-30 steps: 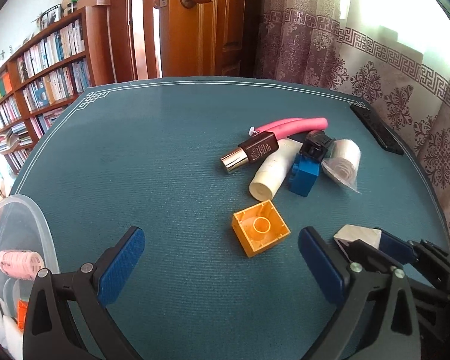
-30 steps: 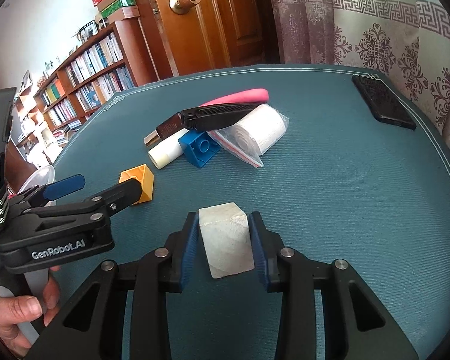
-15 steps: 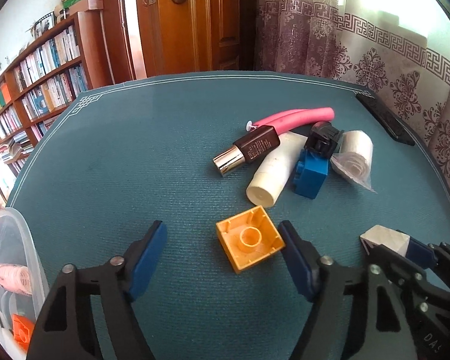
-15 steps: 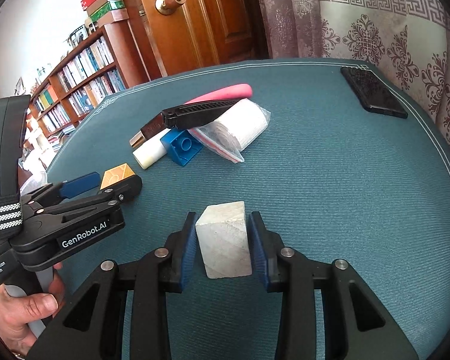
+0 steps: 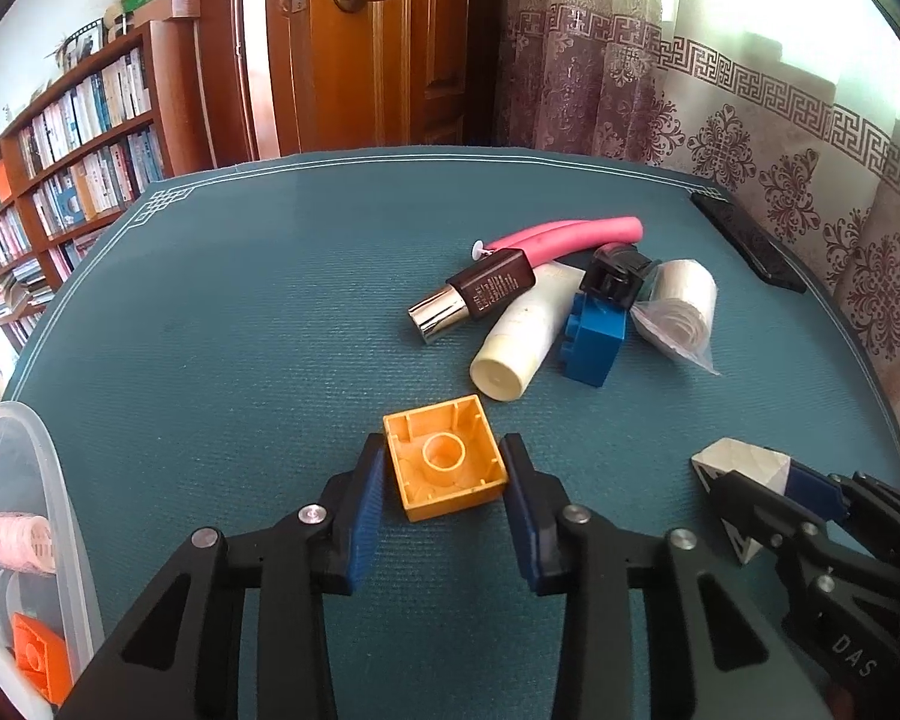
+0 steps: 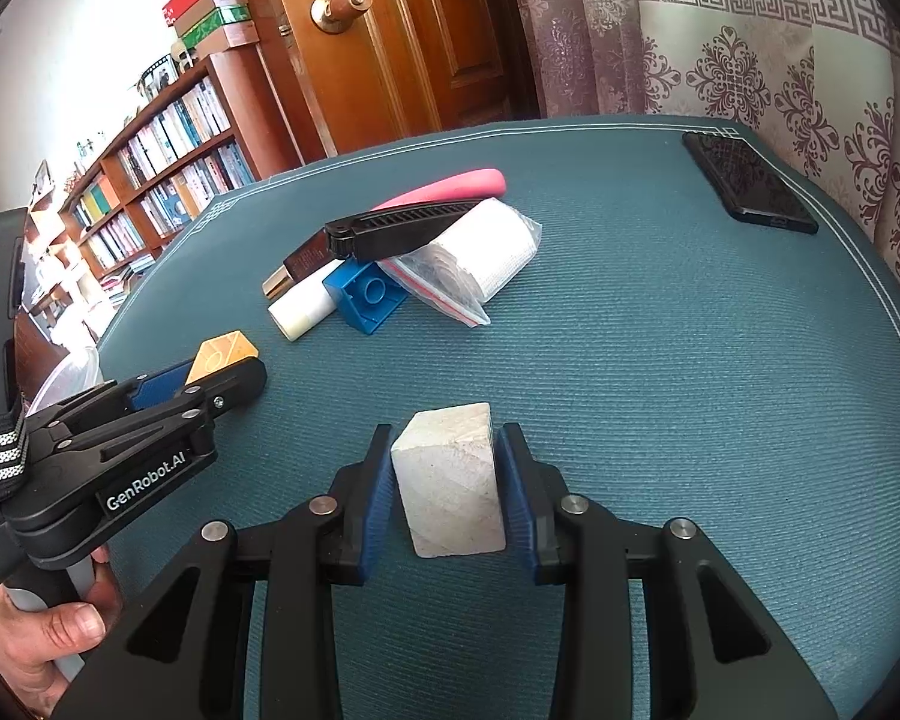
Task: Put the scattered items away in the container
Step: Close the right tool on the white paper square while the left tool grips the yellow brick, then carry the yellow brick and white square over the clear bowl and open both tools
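- Left hand-held gripper (image 5: pixel 444 495): a second ago its blue pads stood wide apart and short of the orange square plastic building brick (image 5: pixel 444 461); now they have drawn in on either side of it. The left pad looks to touch the brick's side, with a sliver of gap at the right pad, so not yet clamped by my reading.
- The brick lies hollow side up on the teal mat of the tabletop (image 5: pixel 222 324), toward its near edge.
- Right hand-held gripper (image 6: pixel 447 483): still clamped on the pale grey stone-like block (image 6: pixel 450 480), as before; whether the block is clear of the mat I cannot tell.
- Clear plastic container (image 5: pixel 42 516): at the near-left edge in the left wrist view, already holding an orange piece and a pink roll.
- Remaining pile mid-tabletop, untouched: pink foam tube (image 5: pixel 570 235), brown cosmetic bottle with silver cap (image 5: pixel 474 294), cream tube (image 5: pixel 525 330), blue brick (image 5: pixel 594 336), black folding comb (image 6: pixel 408 228), bagged white roll (image 5: pixel 684 306). Black phone (image 6: pixel 747 183) at the far right edge.
- Judgement: both grippers are about loaded; once the left closes, two items can go to the container in one trip.
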The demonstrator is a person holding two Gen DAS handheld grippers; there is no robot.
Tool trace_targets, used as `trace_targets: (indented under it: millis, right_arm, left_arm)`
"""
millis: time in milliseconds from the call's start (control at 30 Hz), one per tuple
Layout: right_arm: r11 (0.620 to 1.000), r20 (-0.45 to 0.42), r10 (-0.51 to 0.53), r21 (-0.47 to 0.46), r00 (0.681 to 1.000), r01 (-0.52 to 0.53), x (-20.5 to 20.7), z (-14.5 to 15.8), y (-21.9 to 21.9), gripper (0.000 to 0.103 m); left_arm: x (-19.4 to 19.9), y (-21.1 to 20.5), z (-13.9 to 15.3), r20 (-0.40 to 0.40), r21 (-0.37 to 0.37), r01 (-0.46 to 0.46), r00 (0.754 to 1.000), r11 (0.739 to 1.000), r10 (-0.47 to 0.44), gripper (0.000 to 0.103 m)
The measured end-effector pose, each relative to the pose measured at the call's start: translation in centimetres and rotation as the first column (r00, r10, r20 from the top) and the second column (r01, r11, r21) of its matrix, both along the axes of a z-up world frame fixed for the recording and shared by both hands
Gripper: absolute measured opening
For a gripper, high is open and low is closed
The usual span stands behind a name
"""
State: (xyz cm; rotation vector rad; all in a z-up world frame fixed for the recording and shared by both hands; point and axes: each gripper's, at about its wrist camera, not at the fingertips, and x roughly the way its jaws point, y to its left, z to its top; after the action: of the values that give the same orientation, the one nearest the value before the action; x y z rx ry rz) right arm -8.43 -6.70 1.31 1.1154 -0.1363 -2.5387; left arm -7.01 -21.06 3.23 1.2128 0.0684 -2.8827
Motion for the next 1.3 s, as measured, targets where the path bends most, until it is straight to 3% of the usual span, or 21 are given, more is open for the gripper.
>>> trace_targets:
  millis: [233, 600, 767, 1300]
  right_arm:
    - [0.999, -0.011, 0.044, -0.006, 0.999, -0.044, 0.4, 0.1, -0.6, 0.035]
    - [0.985, 0.041, 0.13, -0.122, 0.991, -0.124, 1.3, 0.2, -2.0, 0.034]
    - [0.968, 0.086, 0.165, -0.203, 0.982, -0.145, 1.3, 0.2, -2.6, 0.034]
    - [0.927, 0.117, 0.253, -0.312, 0.96, -0.206, 2.5, 1.9, -6.8, 0.033]
  left_arm:
    - [1.2, -0.6, 1.0, -0.024, 0.023, -0.012, 1.0, 1.0, 0.012, 0.042]
    - [4.1, -2.8, 3.4, -0.089, 0.021, -0.046, 0.995, 0.999, 0.048, 0.042]
    - [5.6, -4.9, 4.0, -0.102, 0.027, -0.082, 0.991, 0.996, 0.085, 0.042]
    - [9.3, -13.4, 3.5, -0.097, 0.011, -0.258, 0.961, 0.966, 0.258, 0.042]
